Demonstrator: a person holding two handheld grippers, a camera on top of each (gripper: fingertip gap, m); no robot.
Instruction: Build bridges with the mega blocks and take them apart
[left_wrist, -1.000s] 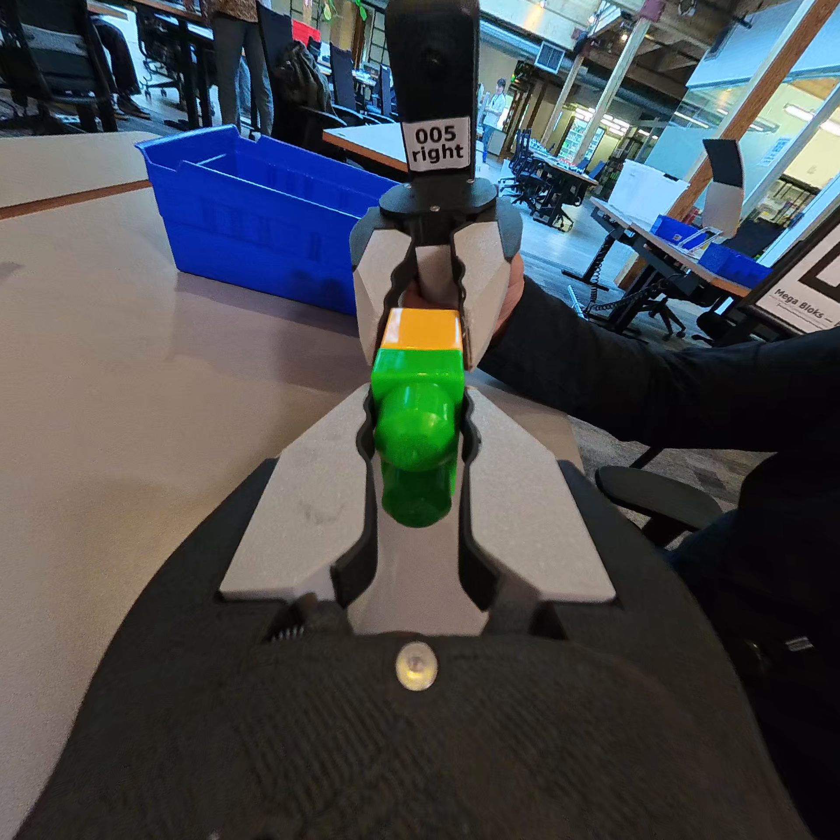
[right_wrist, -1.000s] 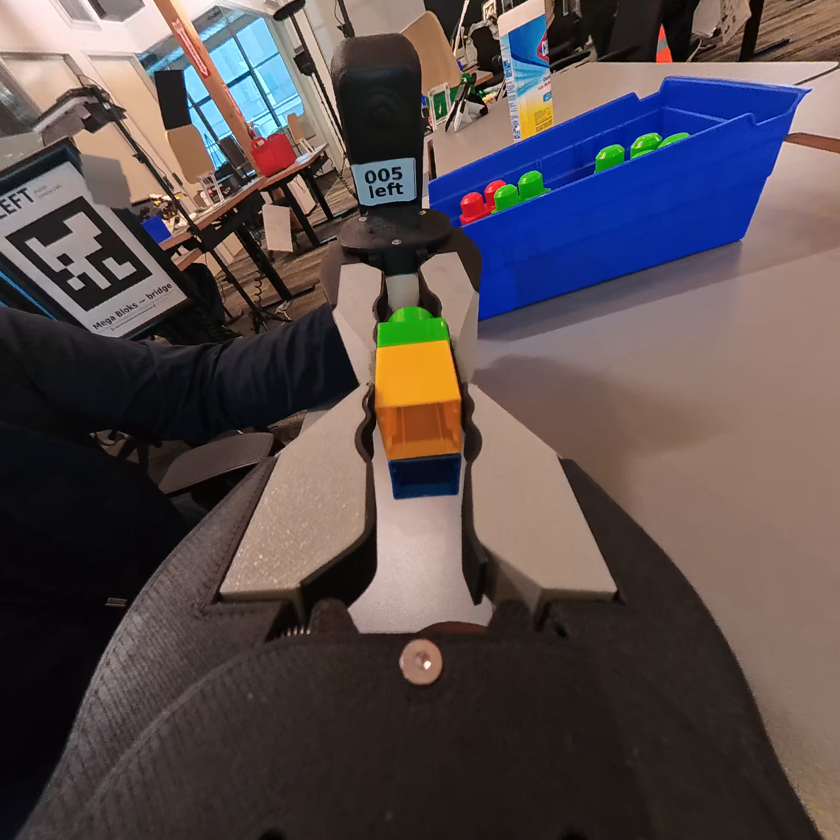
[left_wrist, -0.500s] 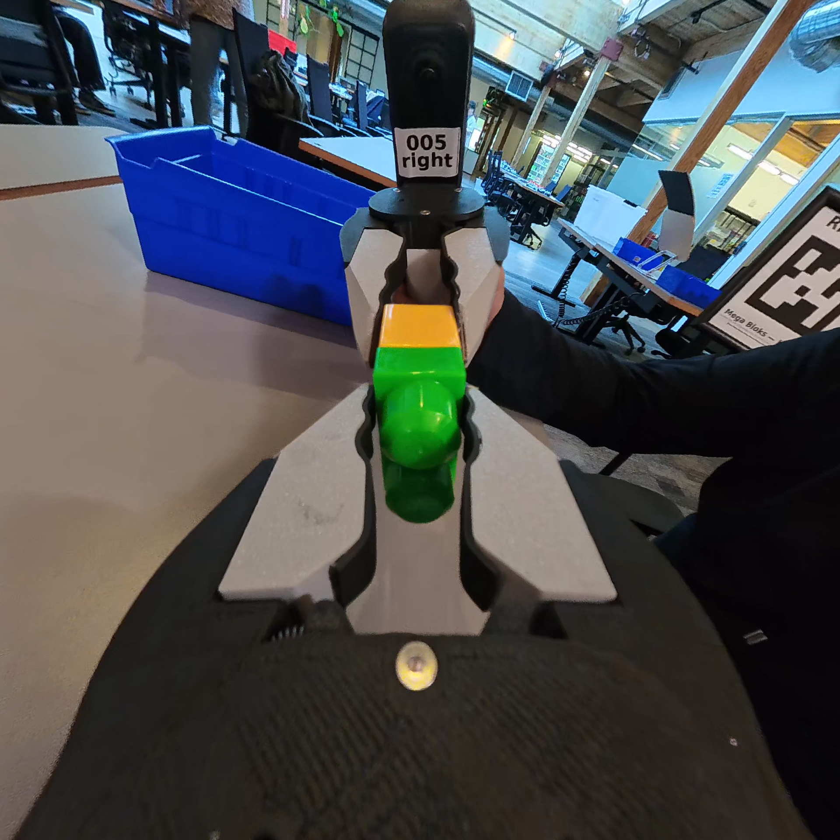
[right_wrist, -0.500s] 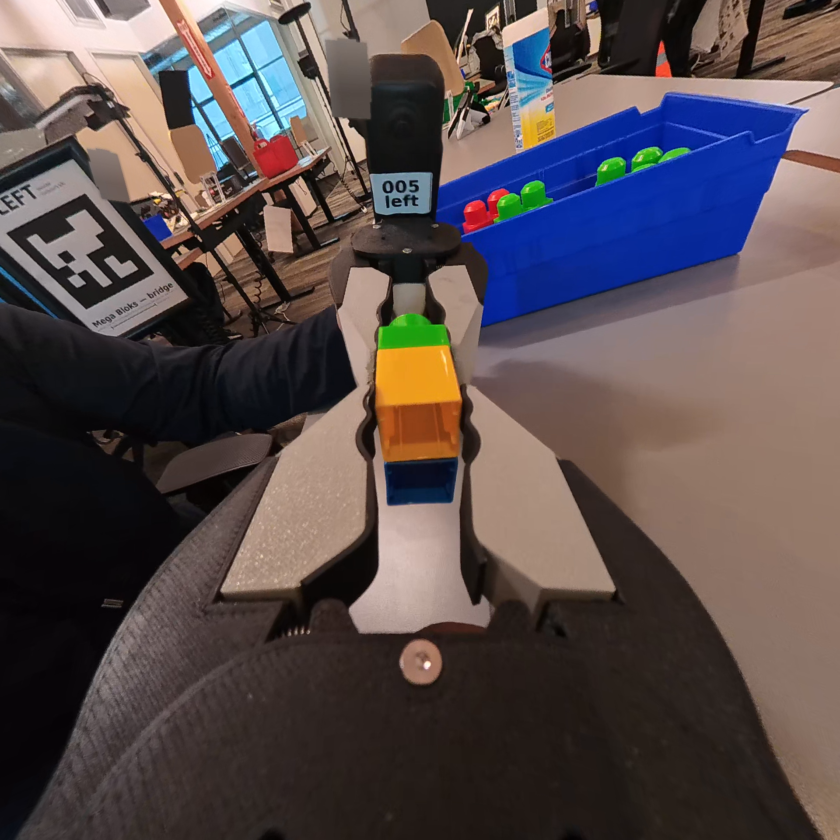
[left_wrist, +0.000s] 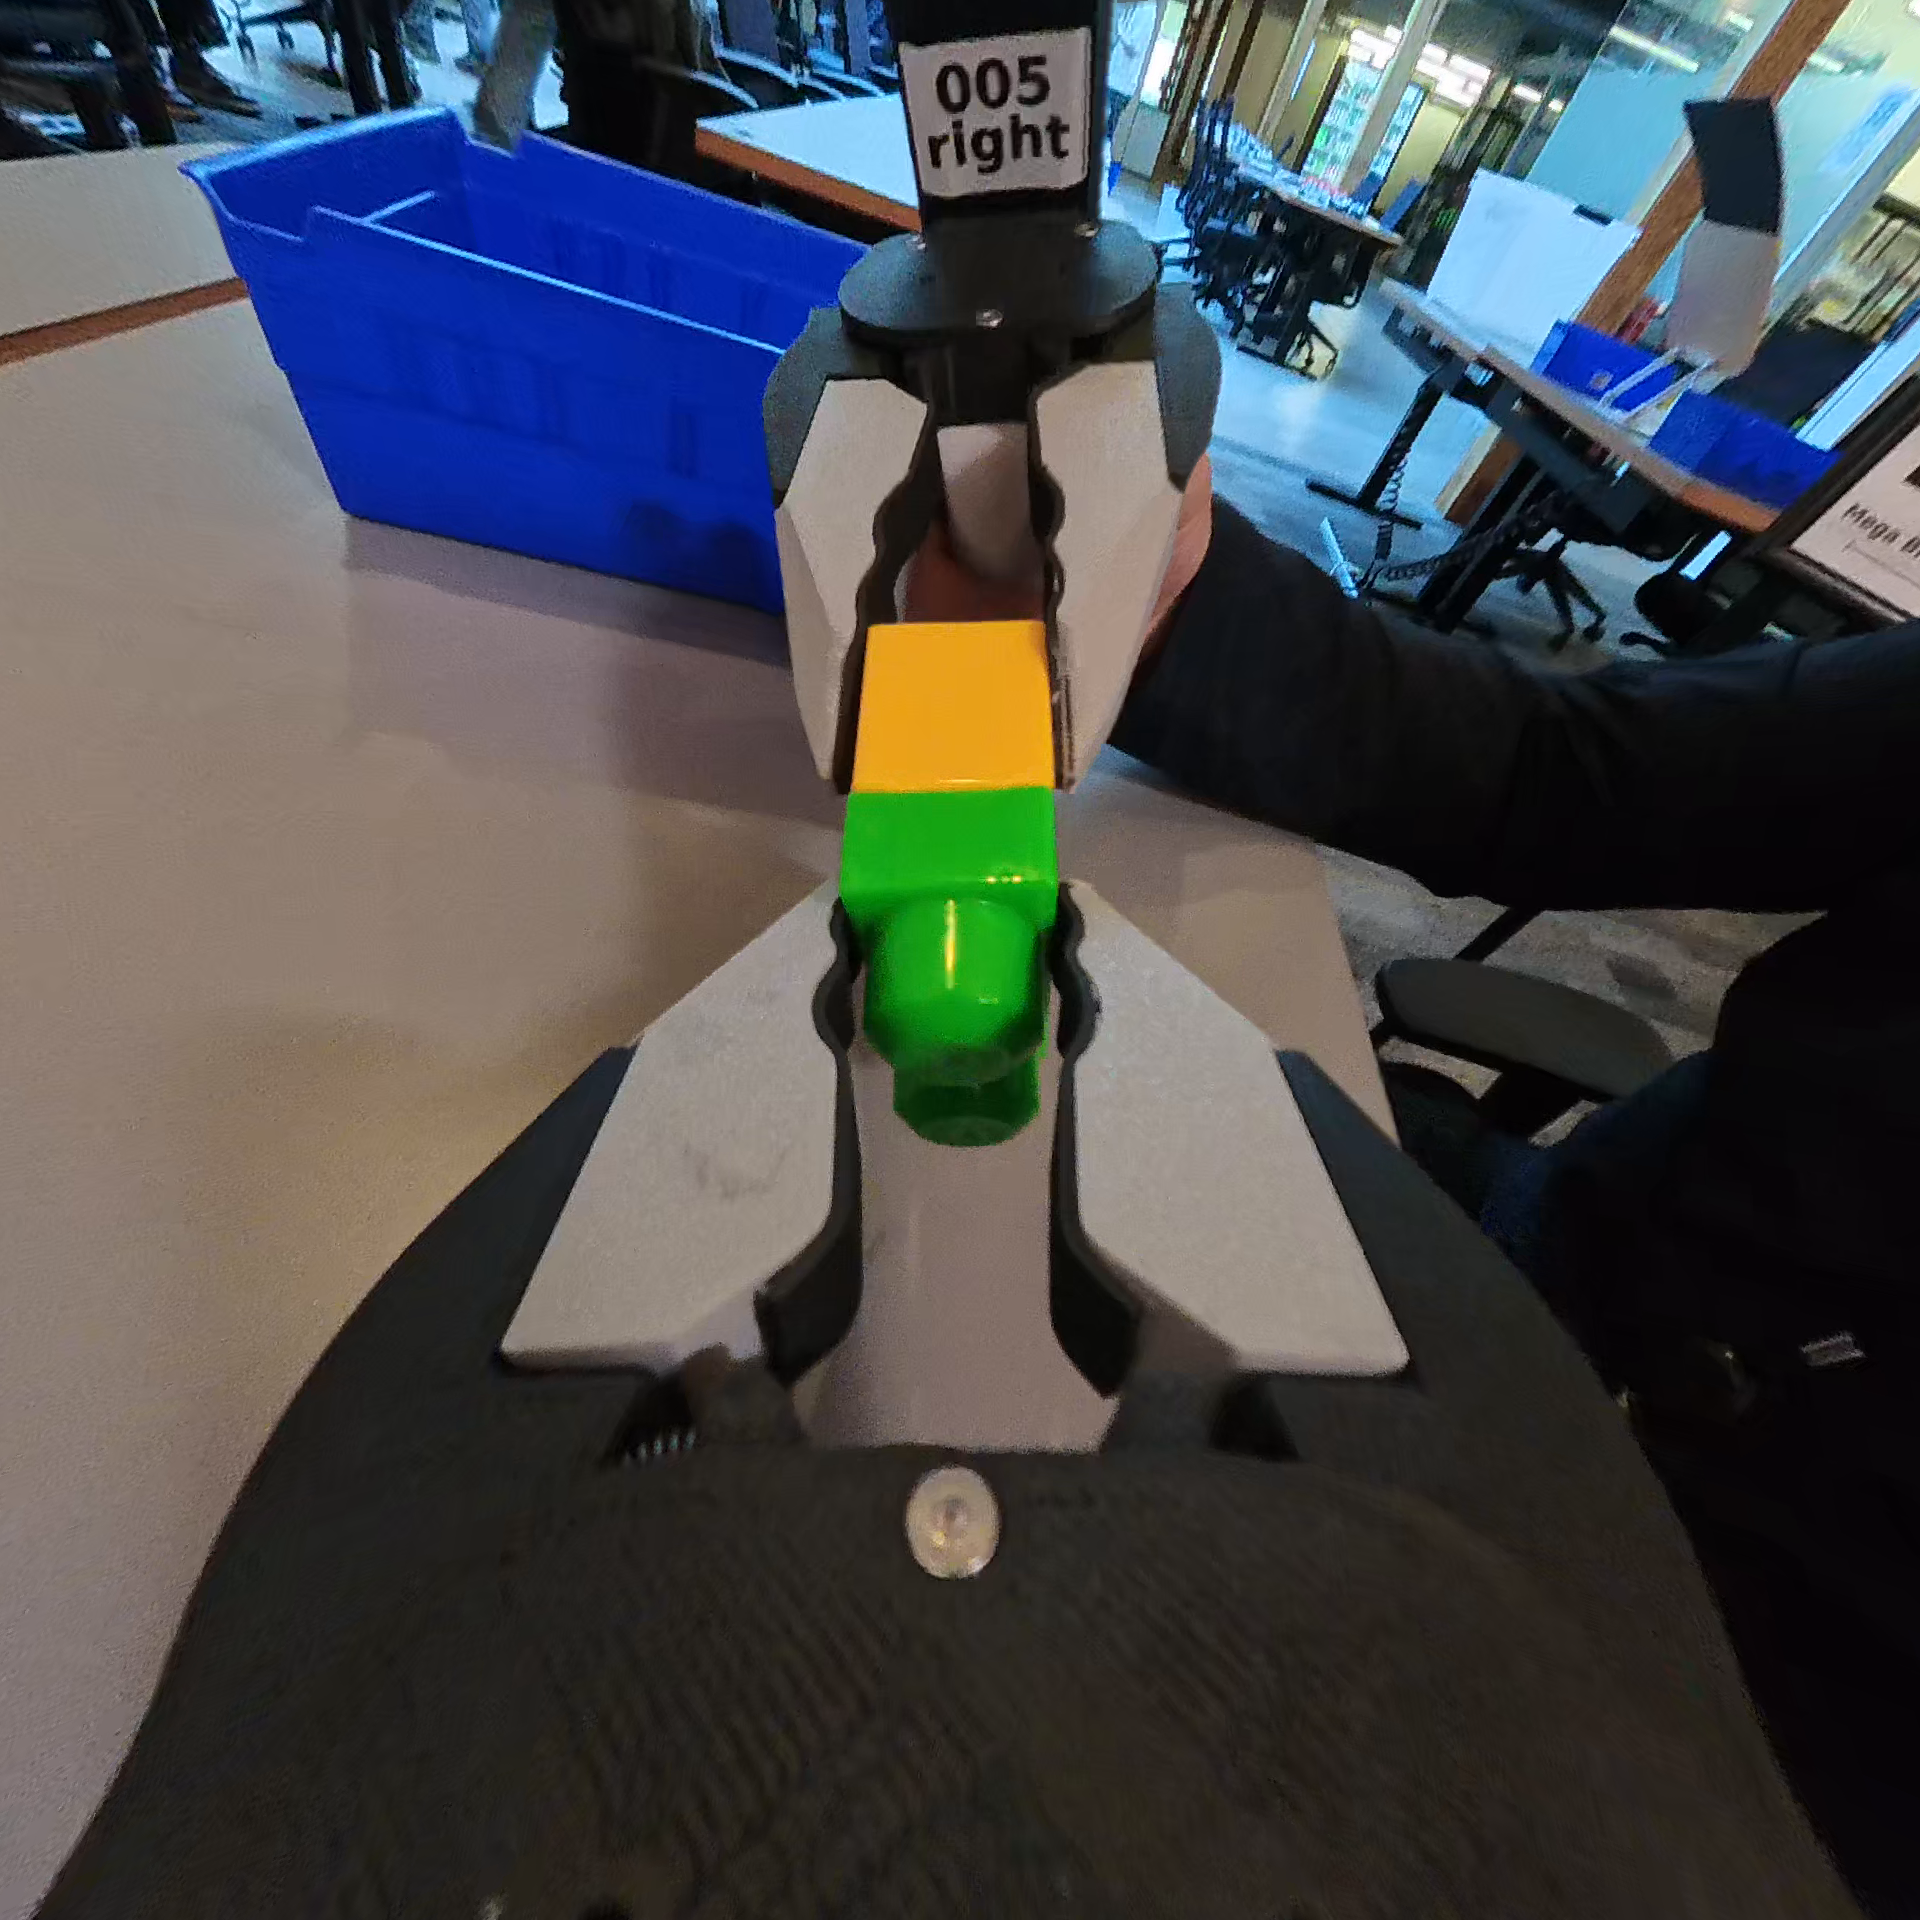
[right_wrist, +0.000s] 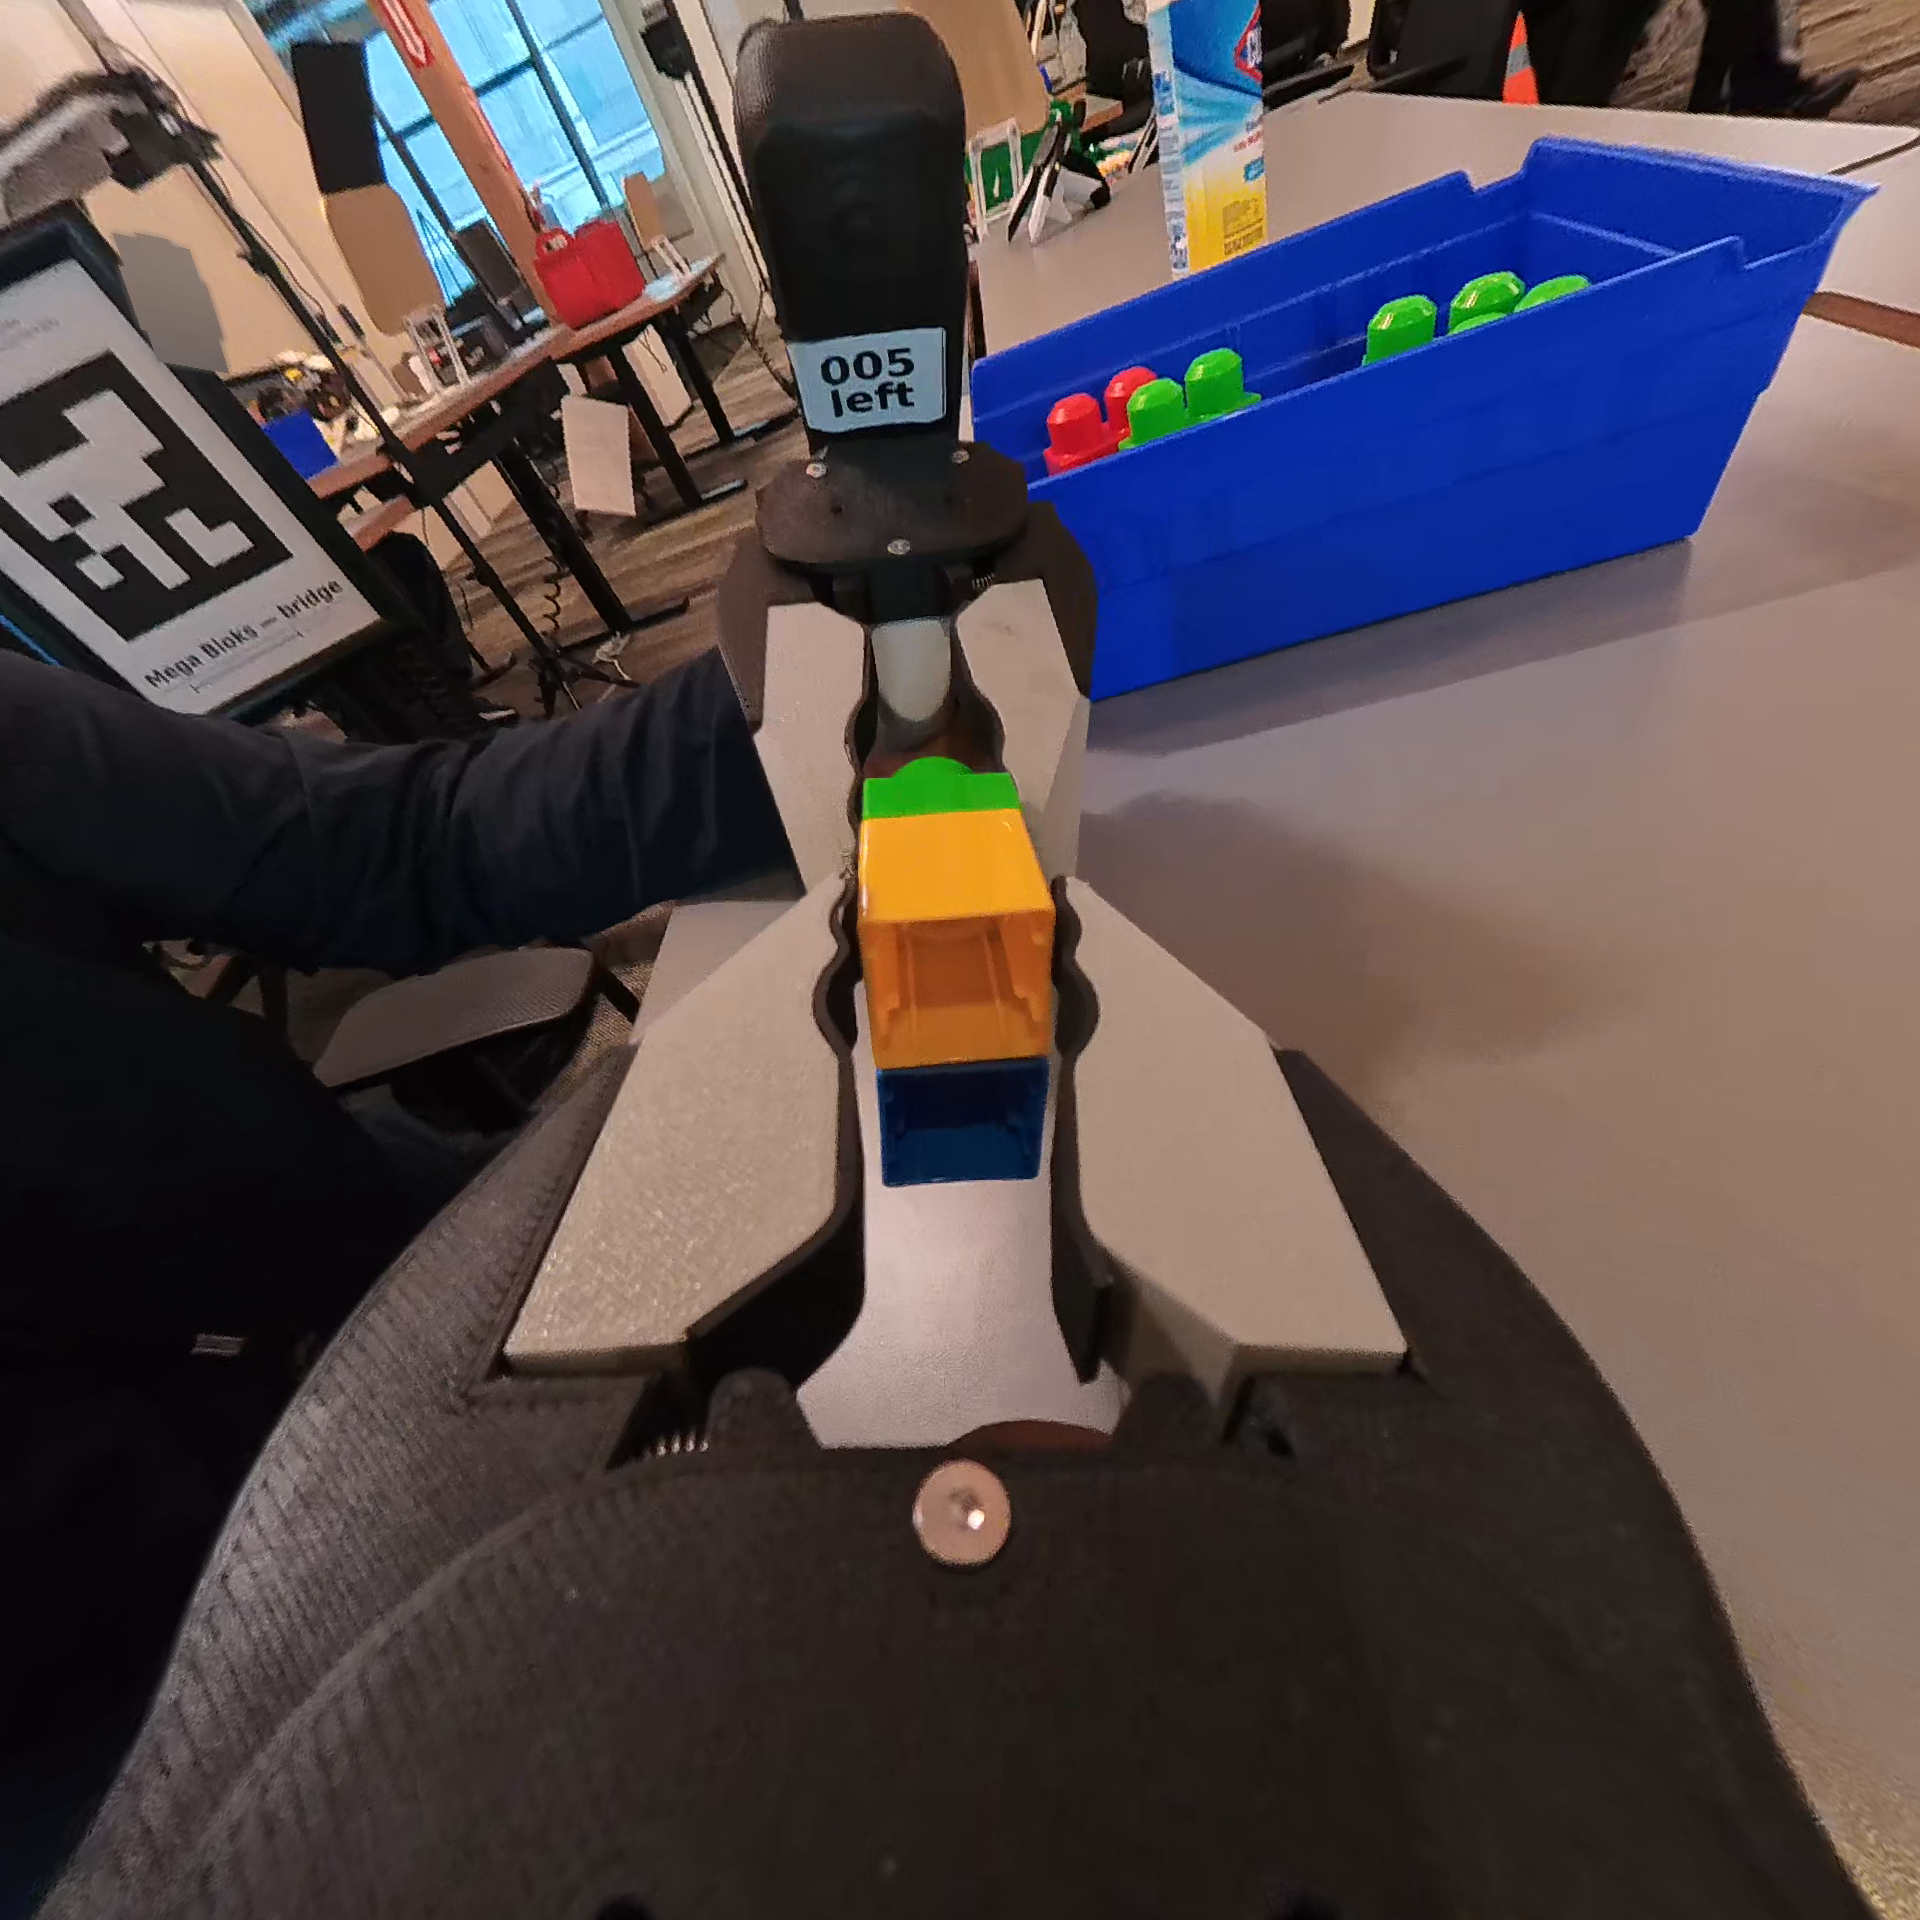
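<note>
A green block (left_wrist: 948, 862) is pressed onto a yellow block (left_wrist: 951, 707), and the two are held in the air between both grippers. My left gripper (left_wrist: 951, 920) is shut on the green block, whose stud points back at the camera. My right gripper (right_wrist: 956, 920) is shut on the yellow block (right_wrist: 951, 904), with a blue block (right_wrist: 961, 1127) fixed under it. In the right wrist view the green block (right_wrist: 935, 798) sits between the left gripper's fingers (right_wrist: 1023, 748). In the left wrist view the right gripper's fingers (left_wrist: 821, 623) clamp the yellow block.
A blue bin (right_wrist: 1403, 499) stands on the grey table (right_wrist: 1558, 935) and holds red blocks (right_wrist: 1081, 426) and green blocks (right_wrist: 1184, 400). The bin also shows in the left wrist view (left_wrist: 499, 416). A sign board (right_wrist: 135, 488) and an office chair (left_wrist: 1507, 1029) stand off the table's edge. Only a small space, under 4 cm, lies between the two pairs of fingers.
Both grippers stay shut on the joined blocks. The view has tilted, so more of the yellow block's top face shows in the left wrist view. The blocks remain joined.
</note>
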